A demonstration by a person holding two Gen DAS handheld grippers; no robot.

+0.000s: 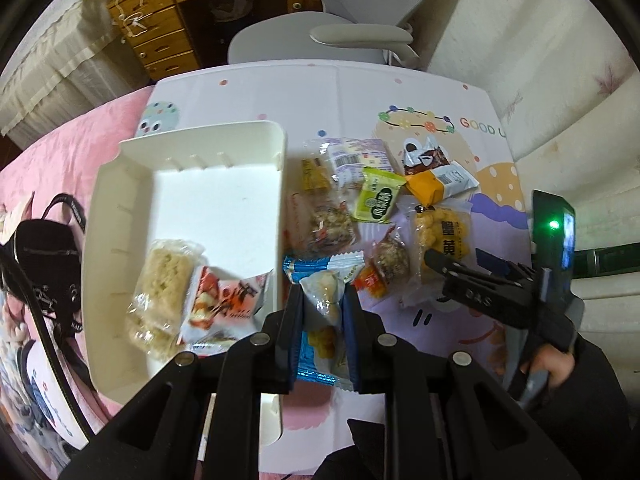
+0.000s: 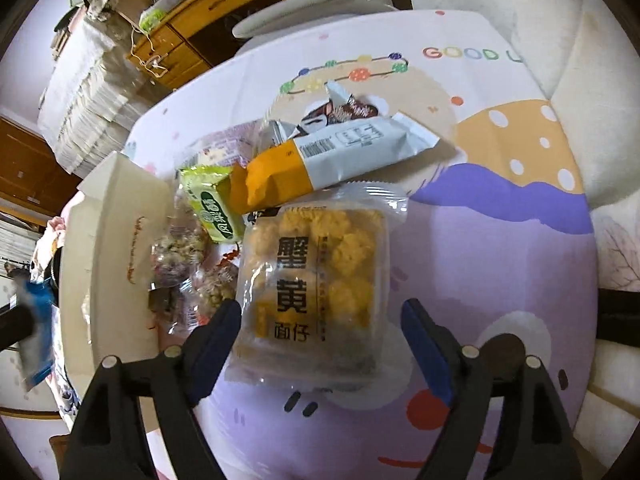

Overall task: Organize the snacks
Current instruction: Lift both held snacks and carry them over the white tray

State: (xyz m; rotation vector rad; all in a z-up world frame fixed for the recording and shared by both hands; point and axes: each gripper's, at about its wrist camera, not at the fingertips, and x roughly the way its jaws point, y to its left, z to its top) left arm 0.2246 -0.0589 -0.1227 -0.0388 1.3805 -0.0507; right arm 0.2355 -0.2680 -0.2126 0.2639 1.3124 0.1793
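Snacks lie heaped on the cartoon tablecloth [image 1: 440, 92] beside a white tray [image 1: 100, 220]. Left gripper [image 1: 322, 300] pinches a blue-edged snack packet [image 1: 320, 344]; right gripper [image 2: 320, 344] gapes wide around the untouched yellow noodle-snack packet [image 2: 316, 280].

Two snack packets [image 1: 192, 296] in tray [image 1: 100, 208], snack pile [image 1: 376, 192] right of it on table [image 1: 400, 92]

Tablecloth [image 2: 500, 128] reads "GOOD"; yellow snack pack [image 2: 316, 280] "蟹黄面仔".
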